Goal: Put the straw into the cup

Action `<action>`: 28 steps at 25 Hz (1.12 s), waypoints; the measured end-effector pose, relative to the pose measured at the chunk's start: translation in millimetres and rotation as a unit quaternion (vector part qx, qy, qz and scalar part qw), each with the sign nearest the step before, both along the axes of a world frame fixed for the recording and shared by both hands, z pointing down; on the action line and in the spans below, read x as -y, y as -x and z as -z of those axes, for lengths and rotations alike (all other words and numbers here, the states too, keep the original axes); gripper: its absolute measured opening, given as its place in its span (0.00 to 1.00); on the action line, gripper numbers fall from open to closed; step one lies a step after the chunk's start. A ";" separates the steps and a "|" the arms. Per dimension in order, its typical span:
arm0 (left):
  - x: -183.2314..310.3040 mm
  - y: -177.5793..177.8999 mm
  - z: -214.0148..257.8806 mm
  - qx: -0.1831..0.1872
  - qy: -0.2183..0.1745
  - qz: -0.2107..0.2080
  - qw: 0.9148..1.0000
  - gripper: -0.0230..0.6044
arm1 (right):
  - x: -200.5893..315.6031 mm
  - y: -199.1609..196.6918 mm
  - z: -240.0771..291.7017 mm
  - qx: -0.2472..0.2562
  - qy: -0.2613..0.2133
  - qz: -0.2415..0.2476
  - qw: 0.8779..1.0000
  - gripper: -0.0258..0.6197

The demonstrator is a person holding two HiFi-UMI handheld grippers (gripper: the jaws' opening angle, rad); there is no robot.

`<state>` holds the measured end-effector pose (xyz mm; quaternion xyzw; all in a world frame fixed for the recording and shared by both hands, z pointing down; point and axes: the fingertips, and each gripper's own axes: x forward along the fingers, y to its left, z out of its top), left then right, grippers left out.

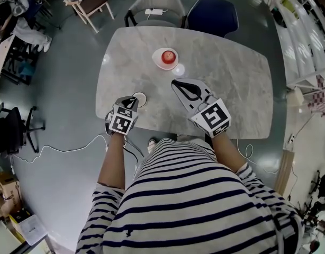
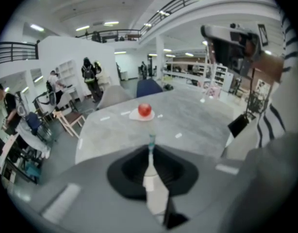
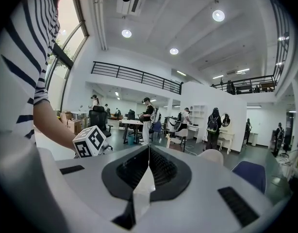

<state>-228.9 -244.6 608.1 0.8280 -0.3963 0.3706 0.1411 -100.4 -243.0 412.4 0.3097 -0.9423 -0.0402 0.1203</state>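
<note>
1. Left tool (image 2: 150,149) is almost fully closed and pinches the straw (image 2: 151,140). Only a short teal end pokes past the tips.
2. Right tool (image 3: 149,152) has its jaws together with nothing in them. It hangs over the counter (image 1: 231,83), apart from the cup.
3. I take the cup (image 1: 140,98) to be the white round rim near the counter's near edge, just beside the left tool in the head view. The left gripper view does not show it, since the tool body covers it.
4. Risk 1: I aim blind, so the straw end may land on the rim or outside it.
5. Risk 2: so little straw sticks out that the tool tips may hit the rim first and tip the cup. Nothing steadies it.
6. Risk 3: the cup sits close to the edge, so a knock toward me could send it off the counter.
7. Risk 4: the straw is thin and may swivel or slide in the pinch. If I open before the end is inside, it drops on the counter.
8. The red round thing (image 1: 166,56) on its white plate (image 1: 158,63) is well apart and looks like no hazard.
</note>
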 end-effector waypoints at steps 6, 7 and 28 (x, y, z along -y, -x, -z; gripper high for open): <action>2.5 -1.6 -17.1 0.009 0.013 -0.003 1.000 0.08 | 1.7 -3.1 -1.4 -0.004 0.000 -0.002 1.000 0.05; 3.2 -2.1 -18.8 0.008 0.013 -0.002 1.000 0.08 | 1.9 -3.3 -1.5 -0.004 0.000 -0.002 1.000 0.05; 10.7 7.2 -24.7 -0.030 0.022 0.041 0.998 0.09 | 3.9 -5.3 0.9 -0.009 0.001 -0.004 1.000 0.05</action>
